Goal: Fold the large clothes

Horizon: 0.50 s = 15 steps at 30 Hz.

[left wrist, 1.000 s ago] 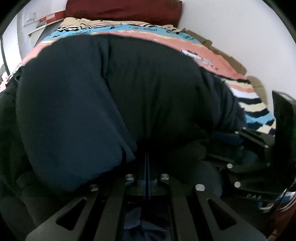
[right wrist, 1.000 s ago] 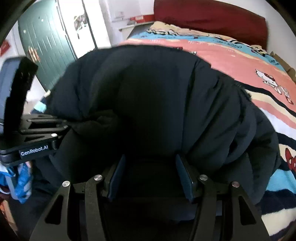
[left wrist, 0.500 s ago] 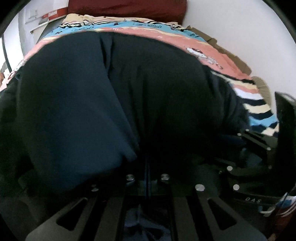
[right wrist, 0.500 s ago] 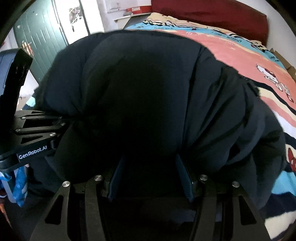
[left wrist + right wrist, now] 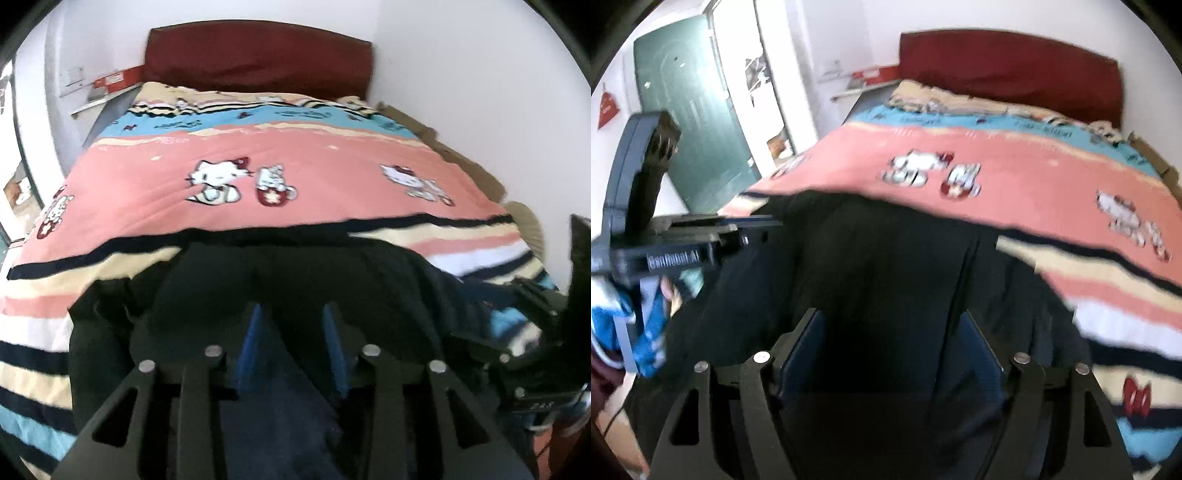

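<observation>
A dark navy padded jacket [image 5: 332, 280] lies bunched at the near end of the bed, and it also fills the middle of the right wrist view [image 5: 886, 258]. My left gripper [image 5: 291, 310] hovers just over it; its jaws are opening, and the blue pads [image 5: 249, 343] stand apart with dark cloth loose between them. My right gripper [image 5: 890, 317] is opening wider still, with its pads [image 5: 803, 354] clear of the jacket below. Each gripper shows in the other's view, the right one [image 5: 535, 332] at the right edge and the left one [image 5: 665, 240] at the left.
The bed carries a pink, blue and striped cartoon-cat blanket [image 5: 295, 162] up to a dark red headboard [image 5: 258, 59]. A white wall [image 5: 480, 92] runs along the right side, with cardboard [image 5: 461, 158] beside it. A green door [image 5: 687, 110] stands at the left. A blue sleeve [image 5: 646, 332] shows behind the left gripper.
Both grippers have let go of the jacket, risen and drawn back. The jacket, which filled both views, now lies low on the bed, and the blanket beyond it shows.
</observation>
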Tool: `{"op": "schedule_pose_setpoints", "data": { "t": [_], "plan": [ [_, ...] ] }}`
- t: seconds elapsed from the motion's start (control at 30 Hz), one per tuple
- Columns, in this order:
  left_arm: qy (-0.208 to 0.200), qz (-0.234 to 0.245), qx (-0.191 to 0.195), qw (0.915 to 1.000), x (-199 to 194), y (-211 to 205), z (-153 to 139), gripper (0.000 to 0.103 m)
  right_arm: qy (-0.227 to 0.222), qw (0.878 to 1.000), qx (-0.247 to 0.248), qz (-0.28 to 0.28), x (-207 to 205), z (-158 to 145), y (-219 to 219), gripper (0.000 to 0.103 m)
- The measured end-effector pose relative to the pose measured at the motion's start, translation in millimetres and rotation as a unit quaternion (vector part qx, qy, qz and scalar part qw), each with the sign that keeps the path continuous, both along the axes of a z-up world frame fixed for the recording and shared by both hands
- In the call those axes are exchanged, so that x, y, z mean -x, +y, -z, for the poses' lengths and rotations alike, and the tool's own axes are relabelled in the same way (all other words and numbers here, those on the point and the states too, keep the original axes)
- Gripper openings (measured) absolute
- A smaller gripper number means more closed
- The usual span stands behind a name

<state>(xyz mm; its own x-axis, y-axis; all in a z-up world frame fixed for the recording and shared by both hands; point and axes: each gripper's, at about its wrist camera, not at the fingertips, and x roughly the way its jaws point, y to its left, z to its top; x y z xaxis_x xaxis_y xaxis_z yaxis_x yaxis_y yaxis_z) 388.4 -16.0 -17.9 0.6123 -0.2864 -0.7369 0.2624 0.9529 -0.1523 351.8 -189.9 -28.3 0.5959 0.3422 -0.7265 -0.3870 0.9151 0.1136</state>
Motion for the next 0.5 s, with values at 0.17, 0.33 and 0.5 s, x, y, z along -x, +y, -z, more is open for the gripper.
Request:
{"op": "schedule_pose_setpoints", "data": {
  "t": [0.17, 0.33, 0.5],
  "plan": [
    [0.020, -0.027, 0.008, 0.9994, -29, 12, 38, 0.034, -0.006, 0.999, 0.020, 0.037, -46, 20, 7, 0.076],
    [0.018, -0.005, -0.020, 0.9996, -17, -2, 67, 0.035, 0.020, 0.999, 0.010, 0.040, -54, 56, 0, 0.076],
    [0.028, -0.009, -0.008, 0.9995, -14, 0, 89, 0.035, 0.048, 0.998, 0.031, 0.040, -47, 89, 4, 0.076]
  ]
}}
